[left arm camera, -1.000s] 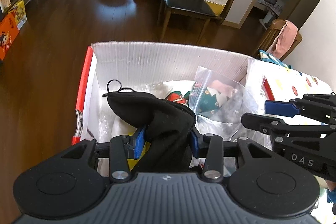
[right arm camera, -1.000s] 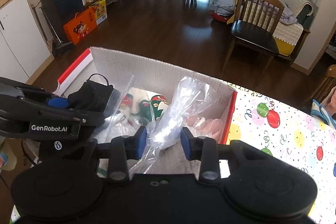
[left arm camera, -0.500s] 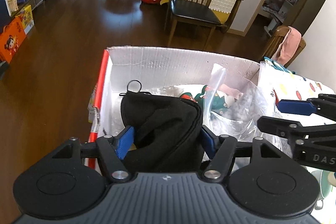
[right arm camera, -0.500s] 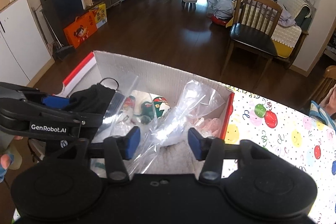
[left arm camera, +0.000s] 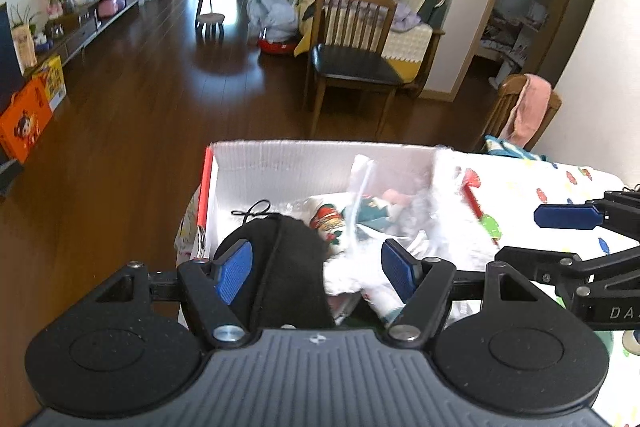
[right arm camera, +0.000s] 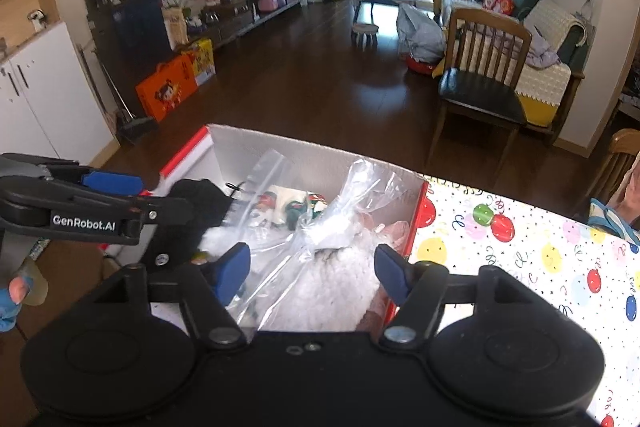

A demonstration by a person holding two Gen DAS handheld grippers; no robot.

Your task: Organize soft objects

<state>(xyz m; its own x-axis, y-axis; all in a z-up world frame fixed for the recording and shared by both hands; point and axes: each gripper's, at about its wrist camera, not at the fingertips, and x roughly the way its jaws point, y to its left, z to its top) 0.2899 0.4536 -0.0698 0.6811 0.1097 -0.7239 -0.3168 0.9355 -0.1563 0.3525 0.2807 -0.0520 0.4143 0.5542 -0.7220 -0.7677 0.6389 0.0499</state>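
while you hold both tools over the white cardboard box (left arm camera: 320,157), your left gripper (left arm camera: 316,267) has its blue pads spread wide apart, and the black fabric pouch (left arm camera: 280,267) sits between them inside the left part of the box, close to the left pad (left arm camera: 234,271); you cannot tell from this view whether that pad touches it. a thin black cord loop (left arm camera: 256,207) sticks out at the pouch's far end. your right gripper (right arm camera: 312,269) is also spread apart, hanging above a clear plastic bag (right arm camera: 340,211) with something white and fluffy in it, near the right wall of the box. neither right pad presses on the bag. between pouch and bag lies a soft item with a red and green print (right arm camera: 296,205), partly under another clear bag (right arm camera: 266,173). the box has a red edge (right arm camera: 416,227) and stands on a table with a balloon-pattern cloth (right arm camera: 520,251), at its left end. in the right wrist view your left gripper (right arm camera: 100,199) reaches in from the left, its fingers open beside the pouch (right arm camera: 204,199). beyond the table stands a wooden chair (left arm camera: 356,43) with a dark seat on the brown floor.
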